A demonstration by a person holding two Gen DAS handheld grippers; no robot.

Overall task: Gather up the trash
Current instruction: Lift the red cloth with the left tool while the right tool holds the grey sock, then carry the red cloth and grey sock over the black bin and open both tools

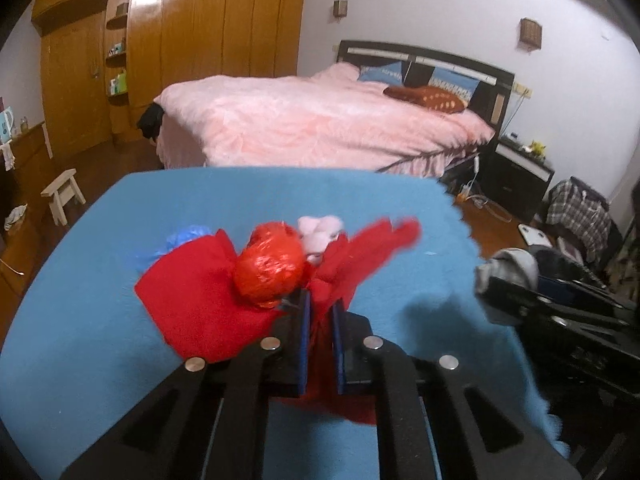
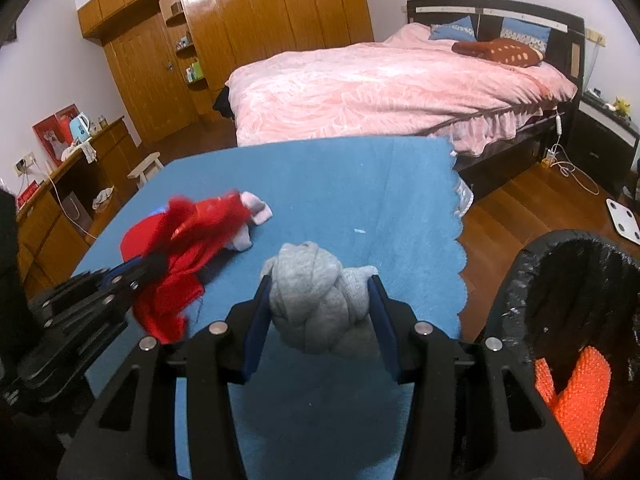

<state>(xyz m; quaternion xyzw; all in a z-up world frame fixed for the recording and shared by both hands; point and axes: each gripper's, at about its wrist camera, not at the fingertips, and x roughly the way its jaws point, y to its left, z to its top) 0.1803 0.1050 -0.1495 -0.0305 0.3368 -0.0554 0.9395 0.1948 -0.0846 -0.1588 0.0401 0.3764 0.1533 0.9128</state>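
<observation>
A: Two grippers, both busy. The right gripper (image 2: 318, 304) is clenched on a knotted bundle of soft grey knit fabric (image 2: 316, 300), blue pads pressing it at three and nine o'clock, held over the blue fleece-covered table (image 2: 352, 184).

B: And the left gripper (image 1: 320, 312)?

A: Its jaws stand almost together, pinching a thin fold of limp red cloth (image 1: 192, 300). That cloth sprawls across the table from about ten o'clock to one o'clock of the fingertips, with a crinkled shiny red foil ball (image 1: 268, 272) lying on it at eleven and a crumpled pale pink wad (image 1: 320, 236) just beyond at twelve.

B: How will the red cloth behave?

A: Light and floppy, I'd judge; it will drape and drag, and may sweep the foil ball along or tip it off. A bunched fold nearer the middle would carry better than an edge.

B: And the grey bundle?

A: Soft, squashy, unlikely to slip, since the knot gives the pads bulk to bite on.

B: Where does it go?

A: Probably the black bag-lined bin (image 2: 520, 280) at three o'clock of the right gripper, beside the table, already holding an orange bumpy piece (image 2: 576, 396).
</observation>
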